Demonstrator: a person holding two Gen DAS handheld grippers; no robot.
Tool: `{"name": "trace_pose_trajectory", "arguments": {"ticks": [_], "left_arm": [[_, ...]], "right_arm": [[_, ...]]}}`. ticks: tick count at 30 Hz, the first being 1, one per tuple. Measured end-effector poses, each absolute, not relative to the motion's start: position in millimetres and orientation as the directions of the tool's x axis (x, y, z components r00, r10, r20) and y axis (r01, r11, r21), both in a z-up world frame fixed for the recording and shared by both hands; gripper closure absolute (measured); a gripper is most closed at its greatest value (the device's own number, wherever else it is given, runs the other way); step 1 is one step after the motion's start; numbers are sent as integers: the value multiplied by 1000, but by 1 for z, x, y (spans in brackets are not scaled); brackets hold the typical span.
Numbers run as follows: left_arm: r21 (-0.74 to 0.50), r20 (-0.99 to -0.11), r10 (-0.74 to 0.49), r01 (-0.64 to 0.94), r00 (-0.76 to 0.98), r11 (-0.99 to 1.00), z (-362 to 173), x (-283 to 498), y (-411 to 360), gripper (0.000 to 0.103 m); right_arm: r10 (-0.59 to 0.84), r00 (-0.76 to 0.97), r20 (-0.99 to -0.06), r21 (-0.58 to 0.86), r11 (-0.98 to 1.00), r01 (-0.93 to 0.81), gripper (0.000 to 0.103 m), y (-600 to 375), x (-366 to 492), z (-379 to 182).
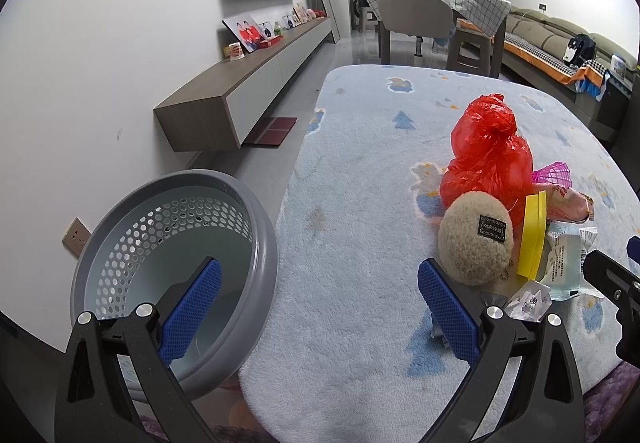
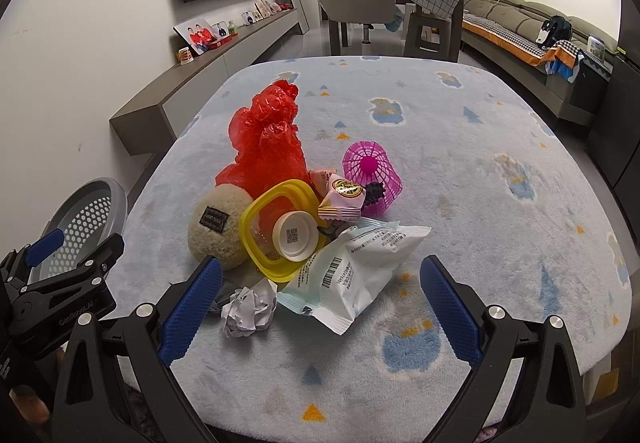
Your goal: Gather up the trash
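While both tools hang over the near edge of the counter (image 2: 500,131), which is covered by a fluffy pale-blue cloth with tree and animal prints, neither has hold of anything. The left hand-held gripper (image 1: 319,307) has its blue-padded fingers spread wide, one over the grey perforated waste basket (image 1: 256,243) that sits just off the counter's left edge, the other over the cloth near the pile. The right hand-held gripper (image 2: 320,303) is likewise wide open, its fingers flanking the nearest scraps without touching them. The trash lies heaped together left of the counter's middle: a knotted red plastic bag (image 2: 266,147) stands at the back, with a round beige fuzzy pouch (image 2: 218,229) bearing a dark label leaning against its front. Beside the pouch is a yellow lid (image 2: 280,227) with a white cap (image 2: 294,235) resting on it. A pink wrapped sweet (image 2: 344,199) sits behind the lid, touching a magenta plastic mesh cup (image 2: 370,175) tipped on its side. Nearest the right tool lie a white and pale-blue printed wrapper (image 2: 356,271) and, just left of it, a crumpled paper ball (image 2: 250,309). Along the left wall a low cabinet (image 1: 224,111) holds framed photos.
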State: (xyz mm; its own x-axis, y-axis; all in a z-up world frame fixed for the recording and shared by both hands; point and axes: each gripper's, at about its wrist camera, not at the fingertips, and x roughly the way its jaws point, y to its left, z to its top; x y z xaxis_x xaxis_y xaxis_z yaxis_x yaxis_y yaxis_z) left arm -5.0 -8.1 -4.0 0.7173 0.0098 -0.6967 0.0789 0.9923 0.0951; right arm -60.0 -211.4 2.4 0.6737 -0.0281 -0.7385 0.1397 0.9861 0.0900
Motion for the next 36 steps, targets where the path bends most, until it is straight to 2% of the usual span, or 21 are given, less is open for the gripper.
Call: {"name": "trace_pose_trajectory", "arguments": {"ticks": [20, 36], "left_arm": [[79, -697, -19, 104, 717, 991, -5, -6, -13, 6], [98, -703, -17, 120, 711, 988, -12, -1, -22, 6]], "right_arm": [[-34, 648, -761, 100, 981, 169, 8, -235, -60, -11], [-18, 574, -819, 118, 973, 200, 8, -244, -39, -37]]}}
